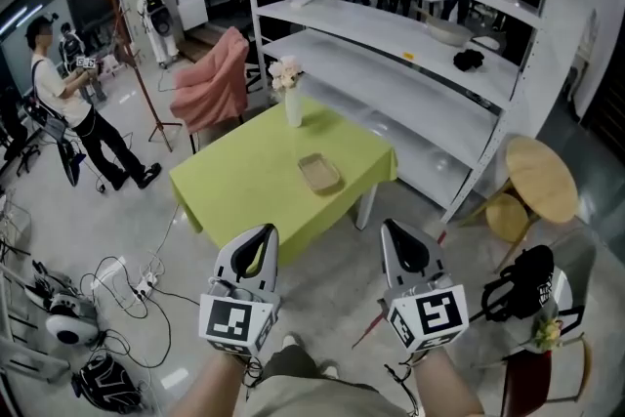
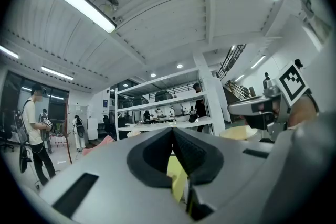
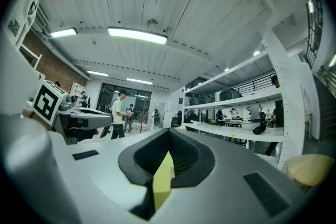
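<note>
Head view alone gives me the layout: a square desk under a lime-green cloth (image 1: 244,181) stands ahead of both claws and apart from them. It carries a shallow tan rectangular tray (image 1: 319,173) near its middle and a slim white vase of pale flowers (image 1: 293,103) at its far edge. There my left claw (image 1: 264,231) and right claw (image 1: 393,228) hover over the floor, each backed by a cube of black-and-white square markers. Only the gripper views settle the grip: left claw (image 2: 172,131) and right claw (image 3: 168,132) have ribbed black pads pressed together at the tips, holding nothing. A yellow-green sliver shows through the slot below.
</note>
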Motion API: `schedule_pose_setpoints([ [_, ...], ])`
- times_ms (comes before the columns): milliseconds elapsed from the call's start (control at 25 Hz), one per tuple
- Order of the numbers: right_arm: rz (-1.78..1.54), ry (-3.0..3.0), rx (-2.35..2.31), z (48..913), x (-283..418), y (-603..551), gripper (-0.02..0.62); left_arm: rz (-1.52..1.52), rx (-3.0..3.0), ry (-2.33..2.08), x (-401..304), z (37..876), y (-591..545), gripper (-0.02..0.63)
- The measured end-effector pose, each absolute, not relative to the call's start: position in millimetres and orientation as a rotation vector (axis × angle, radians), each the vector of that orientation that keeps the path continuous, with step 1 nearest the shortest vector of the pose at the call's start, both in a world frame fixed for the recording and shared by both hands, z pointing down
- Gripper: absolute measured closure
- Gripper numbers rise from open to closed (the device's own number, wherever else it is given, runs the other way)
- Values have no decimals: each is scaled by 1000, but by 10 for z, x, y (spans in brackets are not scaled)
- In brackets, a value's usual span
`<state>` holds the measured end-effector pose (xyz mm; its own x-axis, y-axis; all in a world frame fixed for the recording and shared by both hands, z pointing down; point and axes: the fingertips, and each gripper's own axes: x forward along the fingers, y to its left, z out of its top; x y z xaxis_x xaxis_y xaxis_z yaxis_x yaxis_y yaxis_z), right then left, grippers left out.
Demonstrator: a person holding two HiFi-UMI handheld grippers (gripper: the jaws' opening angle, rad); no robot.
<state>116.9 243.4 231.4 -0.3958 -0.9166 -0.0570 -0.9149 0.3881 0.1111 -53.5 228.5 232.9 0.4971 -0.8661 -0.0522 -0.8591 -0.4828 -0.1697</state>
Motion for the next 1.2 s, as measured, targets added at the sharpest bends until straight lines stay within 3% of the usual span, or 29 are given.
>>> schedule_pose_setpoints([
  [600,-166,-2573,1696,2520,1094,1879,588,-63,-2585,1479,-532,2490,1724,600],
  [1200,-61,-2532,1656,2877,870,574,588,-155,-2683,1471,-595,2877,392,600],
])
